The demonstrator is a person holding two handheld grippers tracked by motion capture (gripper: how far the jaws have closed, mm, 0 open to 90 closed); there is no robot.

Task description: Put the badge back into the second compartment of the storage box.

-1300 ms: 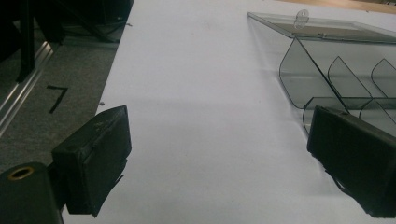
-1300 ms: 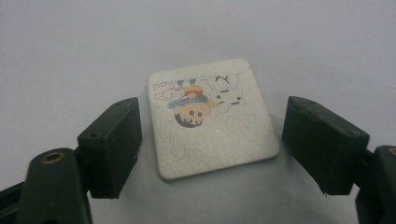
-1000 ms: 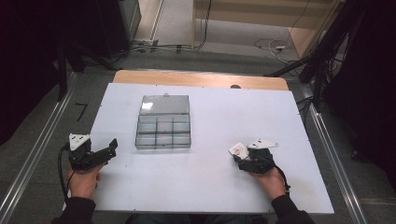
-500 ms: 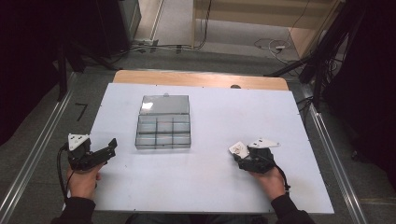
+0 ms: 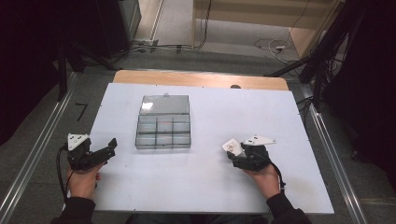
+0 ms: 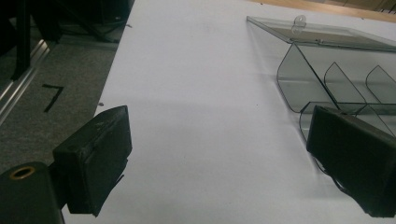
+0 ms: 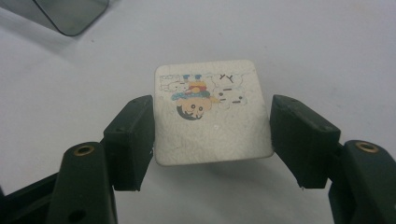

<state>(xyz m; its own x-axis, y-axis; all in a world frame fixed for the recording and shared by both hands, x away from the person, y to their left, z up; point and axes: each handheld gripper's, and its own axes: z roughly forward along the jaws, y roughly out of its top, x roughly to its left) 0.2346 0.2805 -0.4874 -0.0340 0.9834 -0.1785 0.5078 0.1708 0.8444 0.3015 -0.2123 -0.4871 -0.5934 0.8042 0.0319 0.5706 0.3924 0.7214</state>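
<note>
A clear plastic compartment box (image 5: 163, 123) with its lid laid back stands left of the middle of the white table (image 5: 210, 191). My right gripper (image 5: 234, 155) rests on the table at the right front, shut on a small square card (image 7: 212, 116) with a cartoon print; each pad presses one side edge of the card (image 5: 232, 146). In the right gripper view the gripper (image 7: 212, 135) holds the card just above the table. My left gripper (image 5: 111, 145) lies at the left front, open, with bare table between its jaws (image 6: 219, 154). The box (image 6: 327, 70) sits beyond its right jaw.
A wooden strip (image 5: 201, 79) runs along the table's far edge. Metal rails (image 5: 32, 158) flank the table on both sides. Cables (image 5: 275, 46) lie on the floor behind. White surface stretches between the two grippers.
</note>
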